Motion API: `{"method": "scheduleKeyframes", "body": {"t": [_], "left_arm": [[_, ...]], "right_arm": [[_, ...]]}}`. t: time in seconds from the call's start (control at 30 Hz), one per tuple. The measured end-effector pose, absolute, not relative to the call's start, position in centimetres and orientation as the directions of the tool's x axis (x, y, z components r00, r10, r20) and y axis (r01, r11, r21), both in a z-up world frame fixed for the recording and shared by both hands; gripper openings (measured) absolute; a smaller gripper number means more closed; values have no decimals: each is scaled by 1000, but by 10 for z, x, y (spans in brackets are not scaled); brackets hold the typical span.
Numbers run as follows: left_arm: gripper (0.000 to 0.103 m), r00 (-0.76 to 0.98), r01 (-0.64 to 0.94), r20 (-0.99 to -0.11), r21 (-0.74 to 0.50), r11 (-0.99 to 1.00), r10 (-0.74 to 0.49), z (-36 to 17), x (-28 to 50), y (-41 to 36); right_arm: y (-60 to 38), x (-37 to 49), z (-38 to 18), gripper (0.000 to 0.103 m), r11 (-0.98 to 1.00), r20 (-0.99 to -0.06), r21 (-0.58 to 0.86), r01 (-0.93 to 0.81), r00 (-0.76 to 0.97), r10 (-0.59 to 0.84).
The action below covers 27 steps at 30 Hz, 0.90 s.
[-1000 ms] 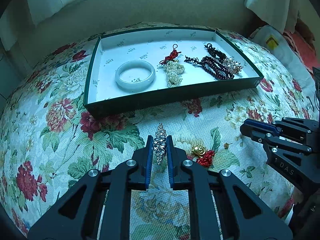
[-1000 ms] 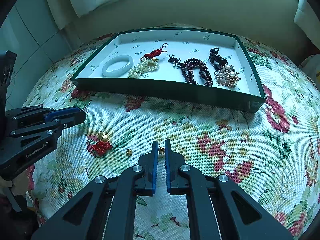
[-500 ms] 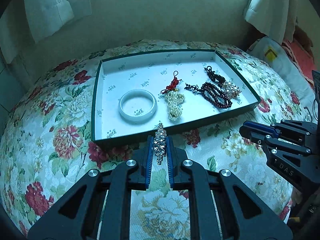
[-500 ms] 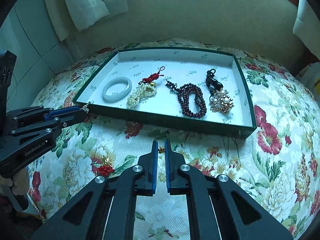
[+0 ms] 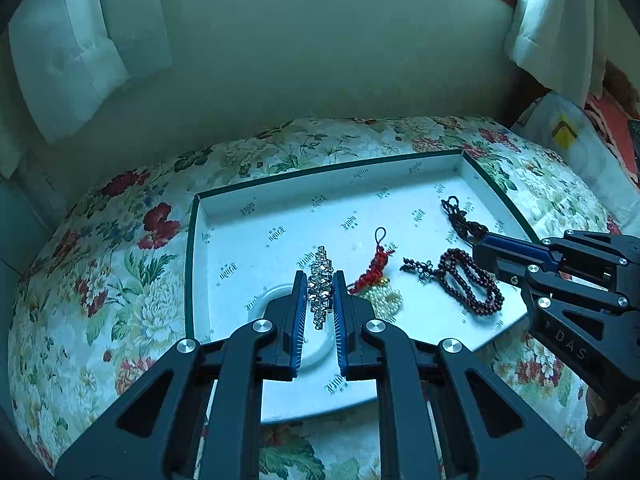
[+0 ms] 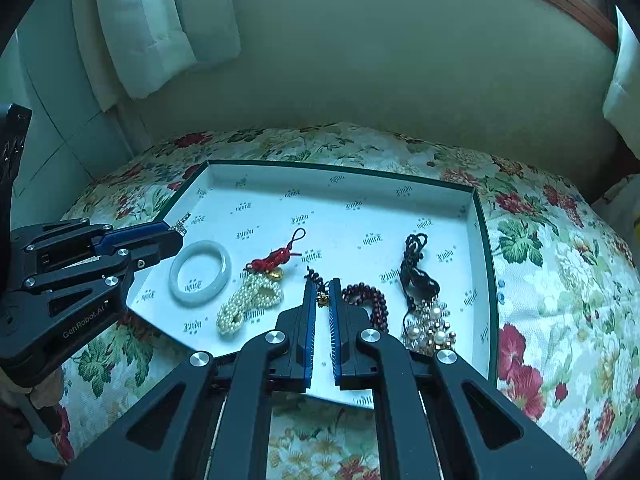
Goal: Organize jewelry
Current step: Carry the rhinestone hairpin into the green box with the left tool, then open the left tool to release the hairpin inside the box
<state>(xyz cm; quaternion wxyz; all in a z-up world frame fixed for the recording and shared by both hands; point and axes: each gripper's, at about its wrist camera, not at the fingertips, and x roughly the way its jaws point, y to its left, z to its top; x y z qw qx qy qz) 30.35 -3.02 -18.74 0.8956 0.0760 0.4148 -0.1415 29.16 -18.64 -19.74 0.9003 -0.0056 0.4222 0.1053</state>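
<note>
Two handheld grippers hang over an open, green-rimmed tray (image 6: 486, 264) set on a flower-patterned cloth (image 6: 560, 272), each carrying a piece of jewelry toward it. The left gripper (image 5: 320, 292) is clamped on a rhinestone brooch (image 5: 320, 280), the glittering strip standing up between its blue pads above the tray's near left part. The right gripper (image 6: 322, 300) is pinched on a small gold charm (image 6: 322, 300), only a speck of which shows between its pads.

In the right wrist view the tray already holds a pale jade bangle (image 6: 200, 278) at 9 o'clock, a pearl strand with a red knot (image 6: 250, 300) just right of it, dark red prayer beads (image 6: 370, 300) near the centre and partly behind the right gripper, and a black cord with a pearl cluster (image 6: 424, 304) at 3 o'clock. The far half of the white lining, toward 12 o'clock, lies bare.

The step in hand appears to be the carry-and-place of two more pieces. The next move likely calls for lowering each gripper to an open patch of lining, clear of the bangle and beads, then parting the pads so that brooch and charm drop flat and do not tangle with their neighbours.
</note>
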Motion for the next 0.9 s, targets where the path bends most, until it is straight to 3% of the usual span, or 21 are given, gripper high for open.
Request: {"method": "scheduleKeyframes", "body": {"t": [0.4,0.8,0.9], "left_arm": [[13,561,270,-816,20,963,-140,-230,364,-34],[13,535,276,-833,18,961,-139,-243,373,-37],[22,544,280,-827,24,960,-138,-241,373,-37]], "right_arm": [[-187,348,-236,7,984,-810,49,-173,569,140],[-189,360,-247,7,986,-827,49,-161,547,130],[-190,359,-247,7,987,-827,46,-157,548,125]]}}
